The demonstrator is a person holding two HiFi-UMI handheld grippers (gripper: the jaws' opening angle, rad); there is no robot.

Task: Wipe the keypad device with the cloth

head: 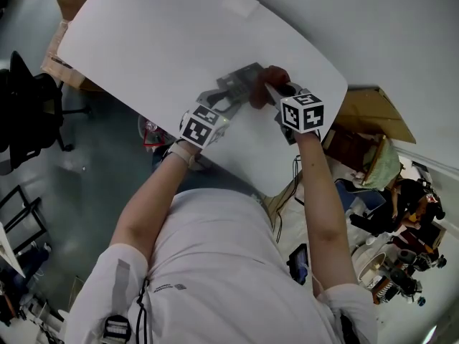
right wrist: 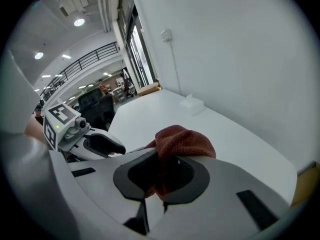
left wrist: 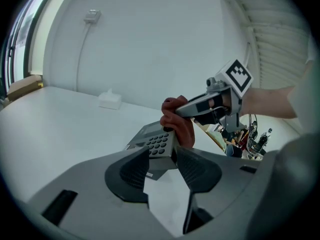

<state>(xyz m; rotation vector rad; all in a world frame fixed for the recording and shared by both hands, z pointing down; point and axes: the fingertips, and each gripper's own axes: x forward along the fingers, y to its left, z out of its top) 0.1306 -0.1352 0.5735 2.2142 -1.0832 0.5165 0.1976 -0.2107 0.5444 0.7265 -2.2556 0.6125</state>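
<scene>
The grey keypad device (left wrist: 156, 143) is tilted up off the white table (head: 158, 41), and its near end sits between the pads of my left gripper (left wrist: 161, 159), which is shut on it. A red cloth (left wrist: 179, 125) is bunched against the device's right edge by the keys. My right gripper (right wrist: 162, 176) is shut on that cloth (right wrist: 182, 140), which bulges out above its jaws. In the head view the two grippers meet over the table's near right part: left gripper (head: 219, 104), right gripper (head: 276, 92), device (head: 240, 79) and cloth (head: 271, 76) between them.
A small white box (left wrist: 110, 100) lies farther back on the table by the wall. Cardboard boxes (head: 373, 110) and cluttered gear (head: 401, 264) stand to the right of the table. A black chair (head: 25, 113) stands at the left.
</scene>
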